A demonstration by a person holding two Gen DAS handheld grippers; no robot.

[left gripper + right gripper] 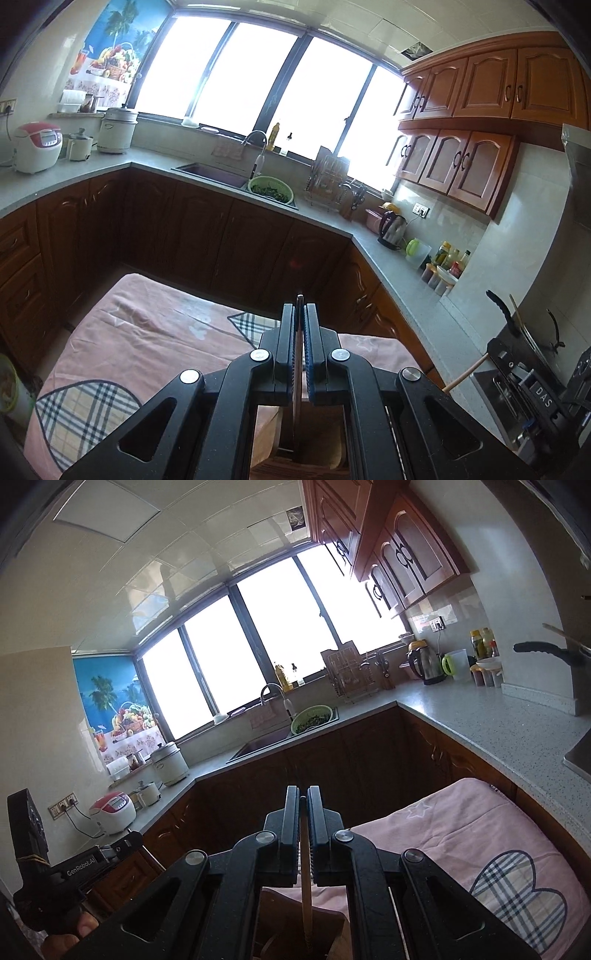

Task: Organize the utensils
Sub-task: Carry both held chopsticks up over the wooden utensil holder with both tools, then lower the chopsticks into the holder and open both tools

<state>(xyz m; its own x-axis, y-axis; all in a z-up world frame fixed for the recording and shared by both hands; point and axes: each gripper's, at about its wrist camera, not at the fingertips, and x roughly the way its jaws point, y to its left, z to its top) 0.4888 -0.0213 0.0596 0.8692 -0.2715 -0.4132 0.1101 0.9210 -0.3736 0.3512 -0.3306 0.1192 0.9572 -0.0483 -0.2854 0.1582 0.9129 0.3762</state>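
Both grippers clamp upright utensils above the wooden holder (295, 926) — left gripper (300, 332) a thin dark-handled utensil (299, 354), perhaps a knife; right gripper (303, 823) a wooden stick (306, 897). Next: lower each straight in.

Matt pink cloth (155, 332); seemingly wooden, smooth utensil (306, 893)

Open air ahead over the pink cloth (155, 332), blocked low down by the brown box (295, 923), with the other gripper (532, 387) close on the right.

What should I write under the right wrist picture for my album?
Right gripper pinches a wooden stick above a pink cloth.
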